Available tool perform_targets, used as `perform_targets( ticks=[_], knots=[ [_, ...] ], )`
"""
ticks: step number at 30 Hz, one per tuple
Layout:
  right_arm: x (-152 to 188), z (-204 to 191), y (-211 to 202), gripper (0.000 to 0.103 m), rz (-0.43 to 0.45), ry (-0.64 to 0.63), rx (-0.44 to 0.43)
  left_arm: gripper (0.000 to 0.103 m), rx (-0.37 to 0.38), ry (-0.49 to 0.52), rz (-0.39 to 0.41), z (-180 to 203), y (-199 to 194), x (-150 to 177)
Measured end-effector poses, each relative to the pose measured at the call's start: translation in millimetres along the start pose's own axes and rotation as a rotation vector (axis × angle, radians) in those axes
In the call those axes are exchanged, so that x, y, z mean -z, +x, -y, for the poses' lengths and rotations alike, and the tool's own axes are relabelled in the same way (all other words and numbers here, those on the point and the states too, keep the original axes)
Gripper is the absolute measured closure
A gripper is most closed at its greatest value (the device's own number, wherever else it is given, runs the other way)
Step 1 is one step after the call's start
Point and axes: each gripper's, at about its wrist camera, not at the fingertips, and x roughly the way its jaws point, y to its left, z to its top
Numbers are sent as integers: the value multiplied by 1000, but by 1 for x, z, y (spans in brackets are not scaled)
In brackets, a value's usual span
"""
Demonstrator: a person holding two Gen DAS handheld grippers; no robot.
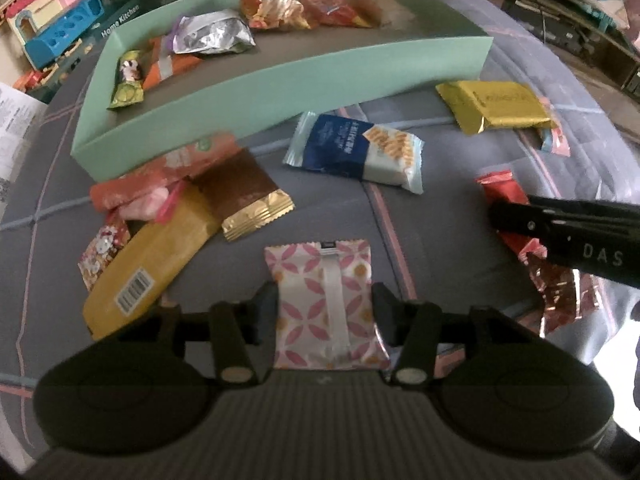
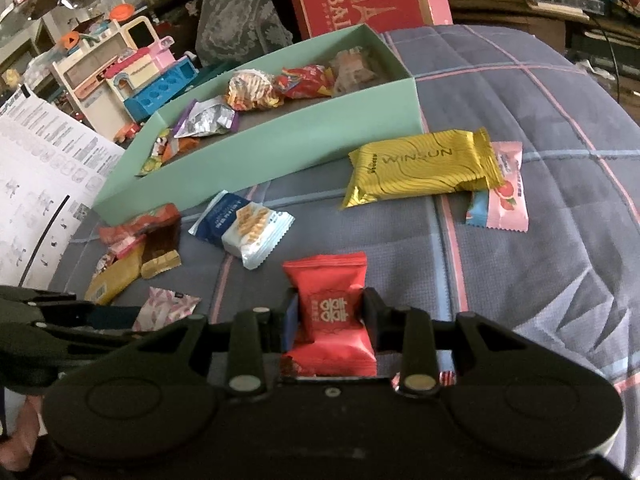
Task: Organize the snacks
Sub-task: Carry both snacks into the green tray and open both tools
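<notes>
My left gripper (image 1: 325,312) clamps the pink packet (image 1: 326,304), my right gripper (image 2: 330,320) the red packet (image 2: 332,312); the box (image 1: 280,92) lies ahead, long side facing me, nearer my left.

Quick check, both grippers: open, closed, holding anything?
Left gripper: closed on the pink patterned snack packet.
Right gripper: closed on the red snack packet.
</notes>
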Motion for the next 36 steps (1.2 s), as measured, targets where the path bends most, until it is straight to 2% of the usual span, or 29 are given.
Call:
perform_targets(
  ticks=[4,10,15,18,21,25,33,35,36],
  knots=[
    [-6,2,-3,70,-2,24,0,53,37,-10,50,-7,-13,-6],
    [-29,-8,-18,70,36,29,-16,53,83,-92,140,-37,-37,-28],
    [-67,-22,-28,70,83,25,-45,53,91,-151,227,-70,-47,-65],
    [-100,-30,-23,70,103,36,-58,53,75,-147,275,-83,-46,-89],
    [-130,-38,-10,70,114,40,-60,53,84,-157,280,-96,-36,-114],
    [-167,-47,22,70,83,44,-46,53,72,-154,266,-103,-15,-140],
    [-192,-56,75,70,25,36,-14,53,59,-160,227,-112,23,-159],
    [-193,-55,82,67,21,35,-16,49,53,-161,220,-114,29,-161],
    [-194,-55,84,58,25,39,-15,46,44,-163,219,-115,31,-161]
  ],
)
